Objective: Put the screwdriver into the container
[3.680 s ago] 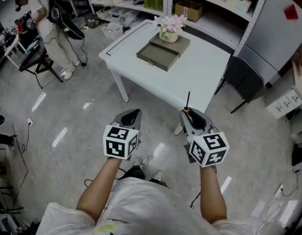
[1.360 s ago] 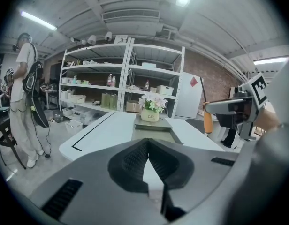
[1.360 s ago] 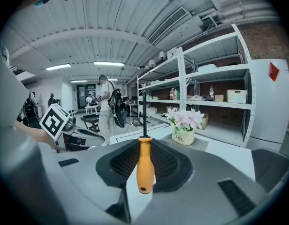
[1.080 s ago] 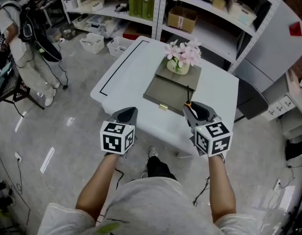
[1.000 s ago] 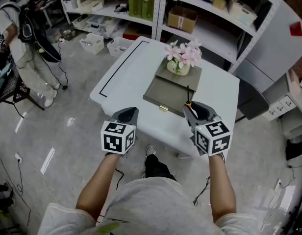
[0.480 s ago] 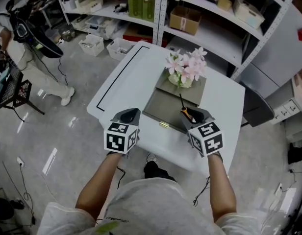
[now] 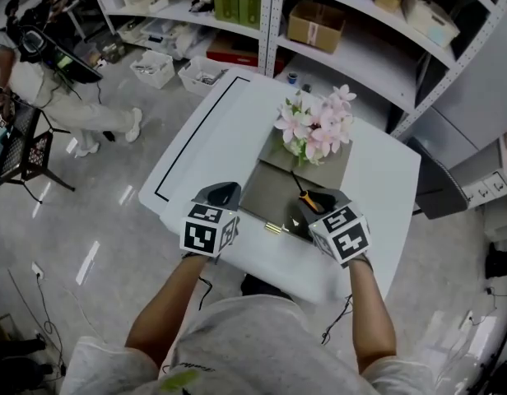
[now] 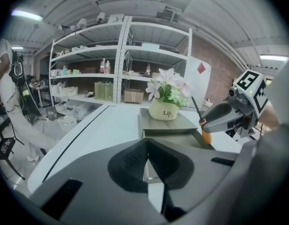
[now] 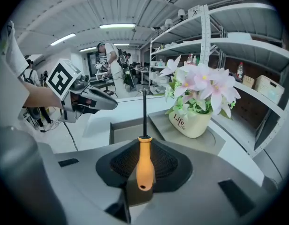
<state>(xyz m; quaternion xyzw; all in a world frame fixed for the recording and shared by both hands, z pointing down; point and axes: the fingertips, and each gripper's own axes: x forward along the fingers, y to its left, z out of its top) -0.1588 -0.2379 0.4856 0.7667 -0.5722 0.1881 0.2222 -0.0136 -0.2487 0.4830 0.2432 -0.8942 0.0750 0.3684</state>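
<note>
The screwdriver [image 7: 303,197] is being carried clamped in the right gripper [image 7: 321,203], whose jaws are gripping its orange handle, and it is now hanging over the near part of the container [image 7: 267,194]. Compared with the earliest picture, the whole scene is sitting much closer: the shelves [image 7: 352,44] are filling the top of the head view, and the white table [image 7: 211,130], once well ahead across the floor, is now lying directly under both grippers. The container, a shallow grey drawer standing open from a flat grey box, was ahead of the right gripper a second ago and is now passing beneath it. The flower pot [image 7: 313,132] is standing on the box just beyond. The left gripper [image 7: 221,194] is hovering over the table's near edge beside the container, its jaws pressed together on nothing. The screwdriver's long axis is running along the jaws, away from the person: its black shaft is pointing forward toward the flowers, slightly left in the head view, while the butt of the handle is facing back at the right gripper view's camera.
</note>
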